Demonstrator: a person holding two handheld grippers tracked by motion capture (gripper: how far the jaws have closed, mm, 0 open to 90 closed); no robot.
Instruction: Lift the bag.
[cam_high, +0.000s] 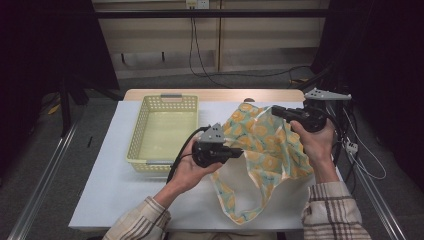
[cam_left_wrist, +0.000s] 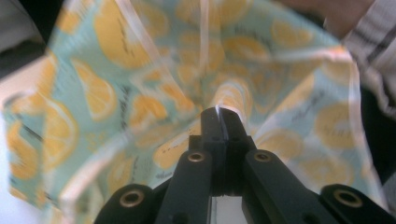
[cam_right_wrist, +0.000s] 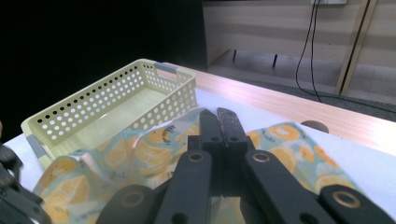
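At the centre right of the high view, the lemon-print cloth (cam_high: 265, 150) hangs stretched between the 2 grippers, its lower part trailing onto the white table (cam_high: 110, 190). The left gripper (cam_high: 239, 152) has its jaws together on a fold at the cloth's left side; the left gripper view shows fabric pinched in the tips. The right gripper (cam_high: 275, 111) grips the upper edge, jaws closed on it. The yellow basket (cam_high: 142, 125) lies to the left of the cloth, nearer the left gripper, its long axis running up the frame.
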